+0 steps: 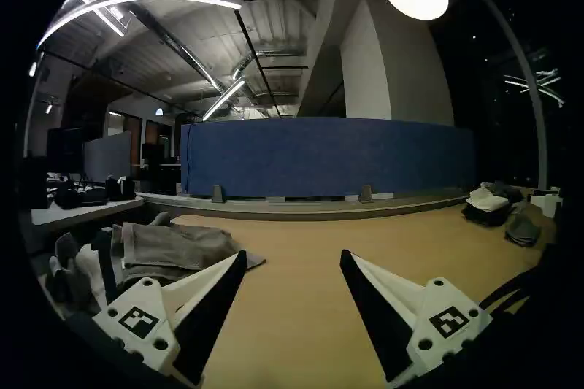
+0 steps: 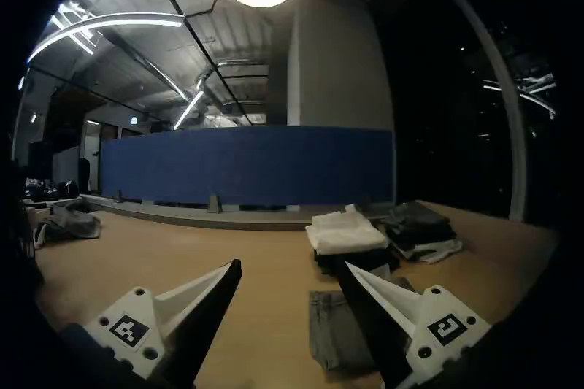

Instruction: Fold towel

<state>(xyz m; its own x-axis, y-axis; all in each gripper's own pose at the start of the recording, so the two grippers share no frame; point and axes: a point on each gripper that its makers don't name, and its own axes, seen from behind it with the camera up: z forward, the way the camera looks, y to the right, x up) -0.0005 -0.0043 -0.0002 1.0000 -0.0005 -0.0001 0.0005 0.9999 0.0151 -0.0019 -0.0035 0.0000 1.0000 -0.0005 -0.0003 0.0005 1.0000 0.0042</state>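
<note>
Towel [image 2: 330,330], grey, folded flat: lies on the table [image 2: 182,243] at the near edge of the right gripper view, partly under that gripper's right finger. Whether the finger touches it cannot be told.

Right gripper [image 2: 288,263]: fingers spread wide, nothing between them, held low over bare wood.

Left gripper [image 1: 292,253]: fingers spread wide, holding nothing. Its left finger points just beside the heap [image 1: 171,247].

Heap: crumpled grey cloth over white and dark pieces, at the table's left end, close to the left gripper.

White-topped stack [image 2: 347,232]: folded white cloth on dark cloth, just beyond the grey towel.

Dark stack [image 2: 420,227]: folded dark and grey pieces, touching or just beside the white-topped stack, toward the table's right edge.

Open room: broad bare tabletop between heap and stacks, and ahead of both grippers.

Partition [image 1: 321,157]: blue, upright, along the table's far edge.
</note>
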